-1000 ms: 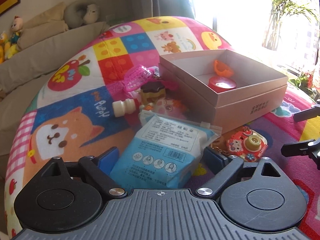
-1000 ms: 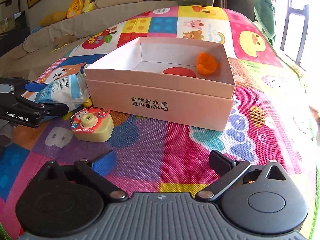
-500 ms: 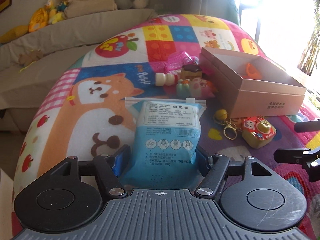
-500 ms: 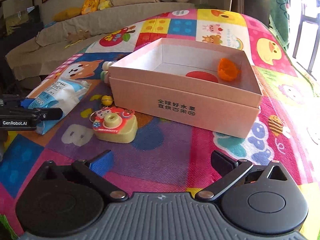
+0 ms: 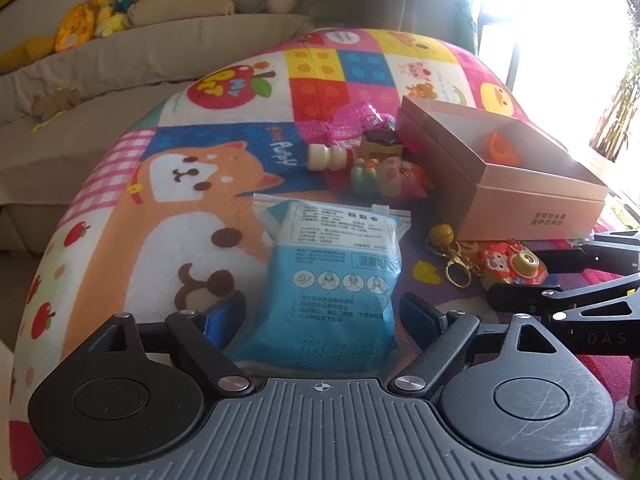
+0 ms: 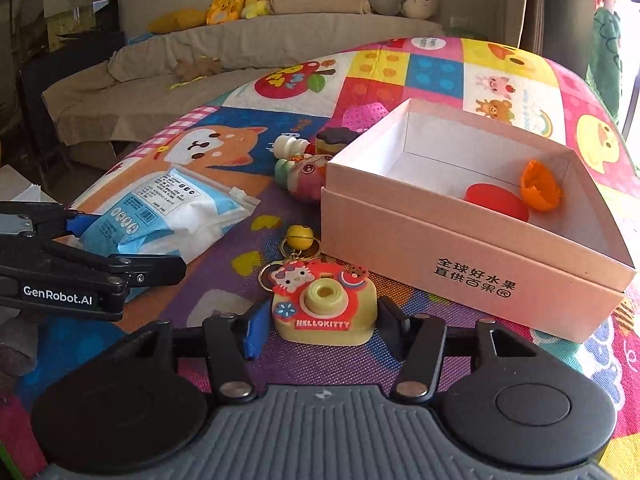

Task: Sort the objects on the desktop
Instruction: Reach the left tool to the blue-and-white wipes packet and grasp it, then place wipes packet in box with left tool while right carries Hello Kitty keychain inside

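Observation:
A blue and white packet (image 5: 332, 272) lies flat on the colourful mat, between the open fingers of my left gripper (image 5: 324, 314); the pads stand a little off its sides. It also shows in the right wrist view (image 6: 160, 212). A yellow and red Hello Kitty toy camera (image 6: 325, 308) with a keyring sits between the open fingers of my right gripper (image 6: 320, 326), close to both pads. A pink cardboard box (image 6: 472, 256) stands open to the right and holds a red lid (image 6: 496, 200) and an orange piece (image 6: 540, 186).
Small toys lie left of the box: a white bottle (image 5: 326, 156), a chocolate cake figure (image 5: 382, 142), a pink pig toy (image 5: 400, 178), a pink mesh basket (image 5: 352, 120). A yellow bell (image 6: 301, 236) hangs on the keyring. A beige sofa (image 6: 240, 44) with plush toys is behind.
My left gripper lowered the packet onto the mat and opened around it. My right gripper moved forward and left until the toy camera sits between its fingers.

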Motion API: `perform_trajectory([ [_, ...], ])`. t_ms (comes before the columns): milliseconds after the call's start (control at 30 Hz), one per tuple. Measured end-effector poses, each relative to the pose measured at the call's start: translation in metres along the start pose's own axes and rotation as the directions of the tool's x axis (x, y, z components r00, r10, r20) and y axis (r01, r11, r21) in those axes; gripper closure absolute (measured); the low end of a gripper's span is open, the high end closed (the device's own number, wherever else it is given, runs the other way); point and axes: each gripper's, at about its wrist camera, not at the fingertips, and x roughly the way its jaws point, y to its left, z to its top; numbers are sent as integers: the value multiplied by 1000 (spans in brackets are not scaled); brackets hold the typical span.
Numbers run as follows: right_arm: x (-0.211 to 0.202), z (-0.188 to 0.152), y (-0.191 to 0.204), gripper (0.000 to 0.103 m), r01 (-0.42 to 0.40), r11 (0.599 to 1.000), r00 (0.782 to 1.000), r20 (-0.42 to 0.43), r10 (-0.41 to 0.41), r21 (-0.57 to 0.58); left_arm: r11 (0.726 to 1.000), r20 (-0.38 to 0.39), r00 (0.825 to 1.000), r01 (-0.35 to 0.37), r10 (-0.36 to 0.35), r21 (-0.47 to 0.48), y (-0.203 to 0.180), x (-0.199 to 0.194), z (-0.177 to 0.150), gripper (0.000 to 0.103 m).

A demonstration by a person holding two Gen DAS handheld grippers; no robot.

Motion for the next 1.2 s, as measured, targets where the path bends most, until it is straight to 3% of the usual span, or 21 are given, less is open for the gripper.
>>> perform_trajectory([
  [100, -8, -5, -2, 47, 1, 1000, 1000, -6, -1, -10, 1000, 8, 1000, -15, 15, 19, -3, 0, 2, 20],
  [167, -14, -10, -5, 47, 6, 1000, 1000, -9, -6, -15, 999, 9, 1000, -24, 23, 36, -5, 1, 4, 32],
  [333, -37, -22, -22, 47, 47, 999, 999, -11, -47, 5, 997, 11, 1000, -14, 13, 77, -13, -4, 5, 40],
  [467, -68, -21, -45, 47, 98, 994, 994, 32, -100, 45, 993, 64, 996, 54, -61, 103, -21, -26, 26, 41],
  [533, -98, -7, -60, 47, 132, 989, 984, 110, -139, 69, 984, 137, 983, 99, -119, 147, -33, -39, 54, 41],
  [600, -127, 12, -72, 47, 177, 981, 960, 204, -190, 81, 976, 209, 965, 124, -162, 182, -46, -47, 83, 41],
  [700, -164, 41, -88, 47, 260, 960, 898, 339, -279, 100, 963, 266, 938, 170, -223, 207, -69, -43, 122, 41],
  [767, -176, 54, -97, 47, 305, 945, 861, 390, -326, 117, 961, 276, 933, 171, -229, 217, -89, -29, 140, 41],
  [833, -182, 66, -109, 47, 330, 933, 839, 409, -359, 142, 958, 264, 934, 187, -241, 216, -107, -10, 150, 41],
  [900, -180, 72, -119, 47, 331, 929, 835, 407, -370, 166, 957, 252, 939, 175, -233, 233, -122, 13, 151, 37],
  [1000, -167, 76, -129, 47, 325, 926, 844, 382, -376, 192, 966, 172, 966, 160, -195, 201, -125, 39, 138, 35],
  [1067, -159, 73, -134, 47, 322, 925, 854, 358, -376, 202, 966, 147, 967, 180, -208, 183, -116, 39, 124, 25],
  [1200, -139, 65, -141, 47, 301, 930, 883, 308, -355, 210, 970, 146, 971, 159, -187, 186, -95, 23, 93, 19],
])
